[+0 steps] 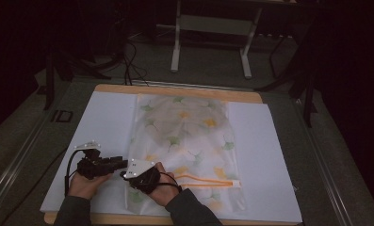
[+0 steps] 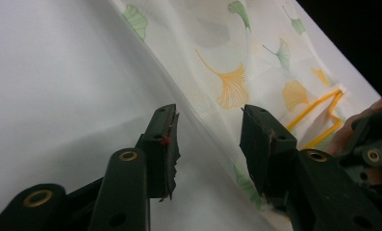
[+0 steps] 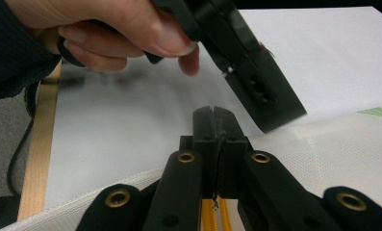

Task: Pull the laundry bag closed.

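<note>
A: Left side first. Left gripper (image 1: 113, 164) sits near the front-left of the white board (image 1: 104, 122), its jaws spread wide in its own view, one on each side of the long left edge of the sheer ginkgo-print bag (image 1: 187, 141). Nothing is between them yet except air and that edge line.

B: Touching the fabric?

A: Can't tell. The edge runs through the gap, but whether a pad is on it, no.

B: And the bag itself?

A: Flat, mid-board, long axis running away from the person, near end just short of the front edge. The orange drawstring (image 1: 208, 180) lies across the near end, right of both tools.

B: Right one?

A: Right gripper (image 1: 126, 174) is just beside the left, at the near-left corner of the bag. From its own view the jaws are fully closed and the mesh edge runs under the tips. Looks pinched on the hem, though the exact bite is hidden behind the jaws.

B: So which step?

A: My read: getting a two-point hold on the left edge, probably to lift or fold it. One side anchored, the other lining up.

B: Next move needs?

A: Left drops slightly onto the edge, closes on one layer or both, whichever is intended. Mesh is thin and slippery, so it could skid out.
</note>
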The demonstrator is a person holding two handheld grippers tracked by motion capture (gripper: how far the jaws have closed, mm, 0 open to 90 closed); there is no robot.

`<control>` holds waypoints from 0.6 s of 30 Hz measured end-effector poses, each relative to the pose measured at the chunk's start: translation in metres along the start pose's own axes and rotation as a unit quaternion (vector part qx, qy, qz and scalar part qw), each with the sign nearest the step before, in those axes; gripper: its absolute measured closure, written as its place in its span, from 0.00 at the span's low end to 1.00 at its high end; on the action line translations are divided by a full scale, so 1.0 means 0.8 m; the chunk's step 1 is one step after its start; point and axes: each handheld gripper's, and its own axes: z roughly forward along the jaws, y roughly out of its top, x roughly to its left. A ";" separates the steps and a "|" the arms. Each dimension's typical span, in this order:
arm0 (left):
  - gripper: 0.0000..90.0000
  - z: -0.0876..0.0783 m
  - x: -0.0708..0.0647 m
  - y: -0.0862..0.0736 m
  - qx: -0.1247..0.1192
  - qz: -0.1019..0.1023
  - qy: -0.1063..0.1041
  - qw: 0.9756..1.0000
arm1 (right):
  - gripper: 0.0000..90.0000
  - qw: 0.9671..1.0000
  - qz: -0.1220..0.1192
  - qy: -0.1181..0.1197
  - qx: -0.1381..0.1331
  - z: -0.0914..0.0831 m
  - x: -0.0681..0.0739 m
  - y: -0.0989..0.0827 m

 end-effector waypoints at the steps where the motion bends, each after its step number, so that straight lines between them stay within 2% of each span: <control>1: 0.63 0.001 0.001 0.000 0.001 -0.004 -0.004 1.000 | 0.99 1.000 -0.004 -0.001 -0.002 0.000 0.001 0.000; 5: 0.60 0.004 0.004 0.001 0.004 -0.027 -0.014 1.000 | 0.99 1.000 -0.010 -0.004 -0.003 -0.001 0.003 0.002; 10: 0.60 0.010 0.007 0.000 0.014 -0.046 -0.032 0.998 | 0.99 1.000 -0.014 -0.002 -0.004 -0.003 0.003 0.001; 14: 0.60 0.013 0.007 0.000 0.018 -0.050 -0.036 0.998 | 0.99 1.000 -0.015 -0.001 -0.005 -0.003 0.004 0.001; 18: 0.67 0.017 0.006 0.002 0.024 -0.051 -0.045 0.997 | 0.99 1.000 -0.017 0.000 -0.005 -0.003 0.004 0.001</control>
